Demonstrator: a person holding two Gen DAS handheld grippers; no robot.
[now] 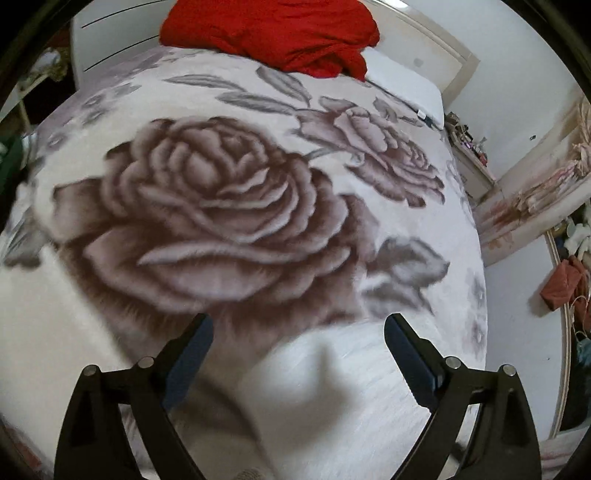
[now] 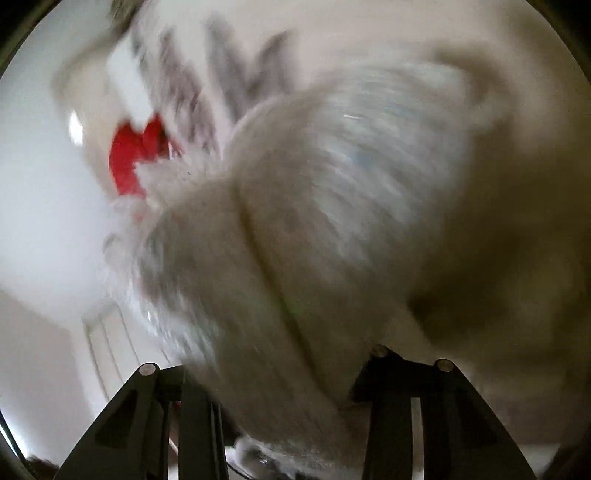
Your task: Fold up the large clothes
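Observation:
A white fuzzy garment [image 1: 317, 398] lies on the bed right in front of my left gripper [image 1: 298, 328], whose jaws stand wide open above it, holding nothing. In the right wrist view the same white garment [image 2: 295, 258] fills the frame, blurred by motion, bunched between the fingers of my right gripper [image 2: 280, 380]; the fingertips are buried in the cloth, so the grip itself is hidden. A red garment [image 1: 273, 33] lies crumpled at the far end of the bed and shows as a red patch in the right wrist view [image 2: 129, 162].
The bed is covered by a blanket with large brown roses [image 1: 207, 206]. A white headboard [image 1: 110, 40] and a pillow [image 1: 402, 88] stand at the far end. A cluttered shelf [image 1: 472, 147] and clothes on the floor [image 1: 565, 288] are to the right.

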